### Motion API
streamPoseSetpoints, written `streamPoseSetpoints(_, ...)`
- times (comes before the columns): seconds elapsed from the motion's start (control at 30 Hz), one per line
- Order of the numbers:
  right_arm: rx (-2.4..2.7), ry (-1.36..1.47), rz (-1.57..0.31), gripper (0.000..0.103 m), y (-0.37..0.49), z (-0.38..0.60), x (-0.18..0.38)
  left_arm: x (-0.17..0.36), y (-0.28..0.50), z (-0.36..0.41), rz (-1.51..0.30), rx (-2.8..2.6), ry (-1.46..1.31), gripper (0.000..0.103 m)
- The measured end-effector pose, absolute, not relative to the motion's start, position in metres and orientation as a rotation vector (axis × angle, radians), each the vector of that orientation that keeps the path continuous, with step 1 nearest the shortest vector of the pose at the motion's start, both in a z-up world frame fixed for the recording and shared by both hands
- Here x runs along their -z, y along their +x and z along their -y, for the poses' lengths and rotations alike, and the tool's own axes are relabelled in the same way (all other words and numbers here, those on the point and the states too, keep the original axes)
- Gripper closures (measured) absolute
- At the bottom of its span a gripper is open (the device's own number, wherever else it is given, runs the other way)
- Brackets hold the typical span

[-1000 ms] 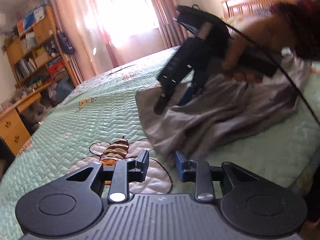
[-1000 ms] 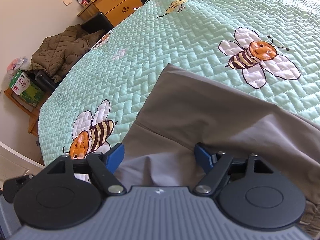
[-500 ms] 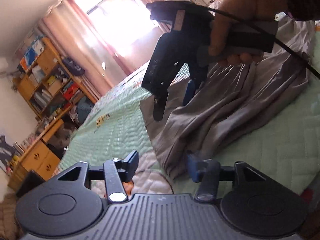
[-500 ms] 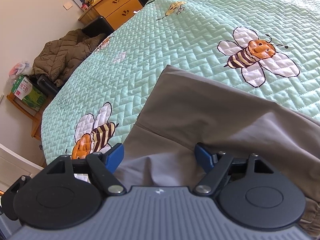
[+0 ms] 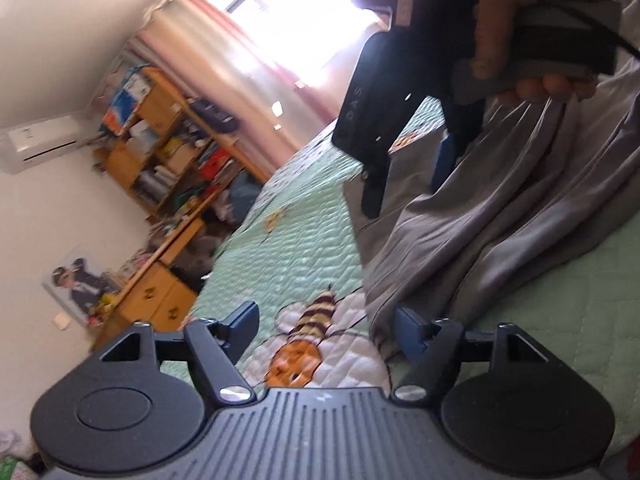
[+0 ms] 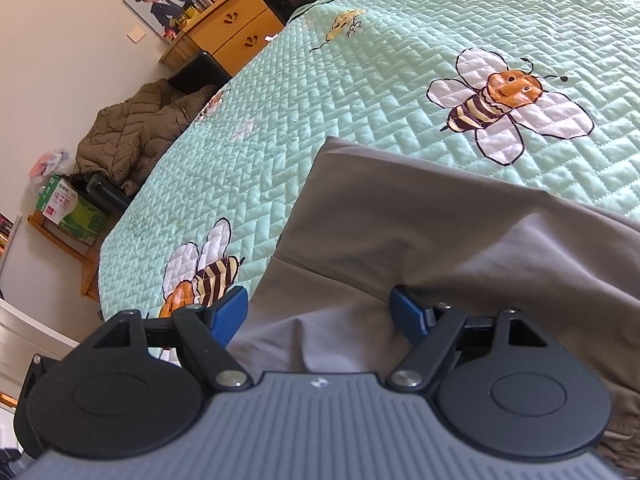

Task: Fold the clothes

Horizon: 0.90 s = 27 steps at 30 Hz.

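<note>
A grey garment point(image 6: 420, 248) is lying rumpled on the bed's green bee-print quilt point(image 6: 360, 92), one flat squared end stretching toward the middle of the bed and the rest bunching in long ridges toward the person; it is not lying as a neat fold. The right gripper point(image 6: 320, 312) is hovering low over the cloth with its jaws standing wide apart, gripping nothing, though fabric is lying between and just under the blue pads point(image 6: 230, 312); the hand point(image 5: 520, 40) holding it is showing in the left wrist view (knuckles wrapped round the handle). The left gripper point(image 5: 326, 330) is hanging over the quilt just beside the garment's near edge, jaws likewise spread wide and holding nothing, a stitched bee point(image 5: 308, 336) showing between them. Whether the cloth is being spread flat or gathered for a fold, the pictures are not settling. Either way, doing it well is probably meaning pinching a true edge or corner rather than a loose ridge; taking only one layer; keeping both grippers level so the cloth is travelling taut; and smoothing the bunched ridges, since creases trapped now are likely carrying into every later fold.
</note>
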State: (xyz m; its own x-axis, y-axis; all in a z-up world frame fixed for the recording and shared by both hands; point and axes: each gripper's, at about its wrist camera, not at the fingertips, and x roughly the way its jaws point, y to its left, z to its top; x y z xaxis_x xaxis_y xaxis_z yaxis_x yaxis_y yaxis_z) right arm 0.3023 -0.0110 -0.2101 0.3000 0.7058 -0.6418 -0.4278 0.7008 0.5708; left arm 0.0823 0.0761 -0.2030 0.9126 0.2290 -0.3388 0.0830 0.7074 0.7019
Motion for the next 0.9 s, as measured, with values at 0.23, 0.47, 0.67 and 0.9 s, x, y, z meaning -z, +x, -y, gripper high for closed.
streamPoseSetpoints(0.23, -0.782, 0.352, -1.007, 0.024, 0.302, 0.017, 0.212, 0.198, 0.074, -0.066, -0.458, -0.145, 0.777, 0.028)
streamPoseSetpoints(0.47, -0.79, 0.372, -1.0, 0.024, 0.3, 0.02, 0.213, 0.2, 0.069, -0.063, -0.483, -0.132, 0.735, 0.078)
streamPoseSetpoints(0.67, -0.795, 0.378, -0.997, 0.024, 0.3, 0.021, 0.214, 0.208, 0.074, -0.062, -0.464, -0.165, 0.739, 0.08)
streamPoseSetpoints(0.9, -0.795, 0.386, -0.992, 0.024, 0.299, 0.022, 0.215, 0.207, 0.073, -0.067, -0.505, -0.148, 0.709, 0.08)
